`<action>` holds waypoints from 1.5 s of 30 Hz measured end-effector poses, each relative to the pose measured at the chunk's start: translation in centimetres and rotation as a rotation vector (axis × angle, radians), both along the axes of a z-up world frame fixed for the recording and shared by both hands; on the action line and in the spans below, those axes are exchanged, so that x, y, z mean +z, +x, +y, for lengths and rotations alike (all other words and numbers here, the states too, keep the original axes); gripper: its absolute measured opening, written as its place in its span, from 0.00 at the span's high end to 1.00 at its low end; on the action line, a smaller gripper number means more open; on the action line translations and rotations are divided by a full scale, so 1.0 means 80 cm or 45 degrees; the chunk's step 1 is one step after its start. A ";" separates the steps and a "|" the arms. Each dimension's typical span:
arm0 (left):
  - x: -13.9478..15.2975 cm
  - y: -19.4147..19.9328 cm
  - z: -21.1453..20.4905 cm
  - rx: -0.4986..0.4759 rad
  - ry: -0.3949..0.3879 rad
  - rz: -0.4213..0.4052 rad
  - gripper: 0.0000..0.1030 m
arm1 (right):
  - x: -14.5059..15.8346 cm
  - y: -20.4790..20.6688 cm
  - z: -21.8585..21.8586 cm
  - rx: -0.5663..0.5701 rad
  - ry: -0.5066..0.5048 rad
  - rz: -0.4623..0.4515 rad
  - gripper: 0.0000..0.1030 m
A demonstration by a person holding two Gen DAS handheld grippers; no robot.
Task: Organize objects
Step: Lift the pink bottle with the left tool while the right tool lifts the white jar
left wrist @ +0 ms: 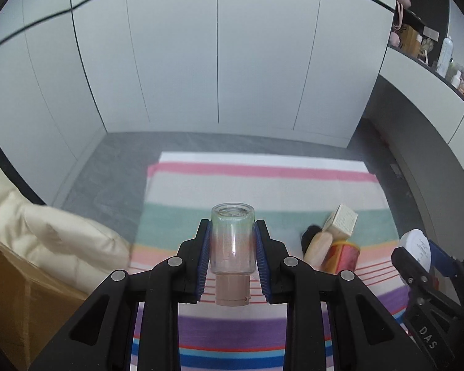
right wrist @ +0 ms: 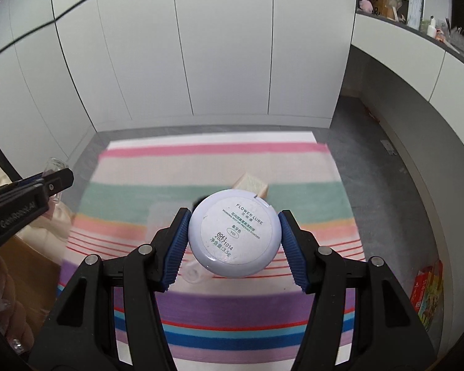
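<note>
Between tongs: one bottle [left wrist: 232, 241], one compact [right wrist: 233, 232].

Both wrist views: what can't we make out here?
- Small box, right wrist view: mostly hidden behind the powder compact.
- Brush and red can, left wrist view: blurred, labels unreadable.
- Shelf items, left wrist view: too small.
- Right hand-held gripper, left wrist view: cut off by the edge.

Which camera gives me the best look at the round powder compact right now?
The right wrist view: the powder compact sits centered between the right tongs, label facing the camera and readable. The left wrist view catches only its white edge at the far right, partly hidden by the tongs holding it.
</note>
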State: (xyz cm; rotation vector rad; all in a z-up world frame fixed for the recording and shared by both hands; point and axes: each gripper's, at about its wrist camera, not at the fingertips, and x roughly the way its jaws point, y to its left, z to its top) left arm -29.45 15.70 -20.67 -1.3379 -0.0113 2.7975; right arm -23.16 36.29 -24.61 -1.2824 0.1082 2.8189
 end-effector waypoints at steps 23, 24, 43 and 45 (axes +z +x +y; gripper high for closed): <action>0.237 0.069 0.020 -0.091 0.000 0.169 0.73 | 0.263 0.047 -0.016 0.035 0.067 0.199 0.42; 0.249 0.076 0.020 -0.094 0.002 0.179 0.73 | 0.273 0.051 -0.019 0.042 0.074 0.207 0.42; 0.305 0.142 0.020 -0.082 0.027 0.193 0.73 | 0.346 0.115 -0.029 0.078 0.098 0.280 0.42; 0.304 0.145 0.018 -0.073 0.026 0.193 0.73 | 0.346 0.118 -0.028 0.077 0.093 0.279 0.42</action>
